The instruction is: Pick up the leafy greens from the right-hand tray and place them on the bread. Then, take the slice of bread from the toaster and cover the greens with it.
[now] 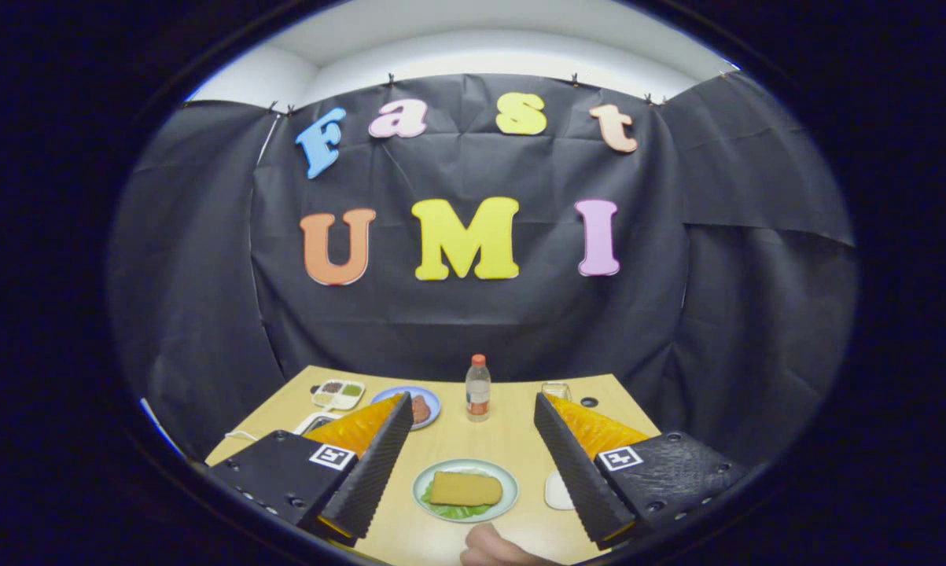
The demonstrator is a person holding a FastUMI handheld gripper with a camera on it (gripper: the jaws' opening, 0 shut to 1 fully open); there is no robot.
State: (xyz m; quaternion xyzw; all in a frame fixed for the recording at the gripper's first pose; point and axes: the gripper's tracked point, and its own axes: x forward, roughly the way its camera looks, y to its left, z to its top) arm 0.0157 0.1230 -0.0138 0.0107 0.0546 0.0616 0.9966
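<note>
A pale green plate [504, 478] lies on the wooden table between my two fingers. On it a slice of bread [465, 489] rests on top of leafy greens [455, 512], whose edges stick out at the near side. My gripper [471, 409] hangs above the table, open wide, with nothing between its ribbed black fingers [378, 464]. A white tray [556, 490] is partly hidden behind the right finger. The toaster [315, 422] peeks out behind the left finger.
A small bottle with an orange cap [478, 387] stands at mid-table beyond the plate. A blue plate with a reddish patty [421, 407] and a divided white dish [338, 394] sit at the back left. A glass [555, 389] stands at the back right. A hand [498, 549] rests at the table's near edge.
</note>
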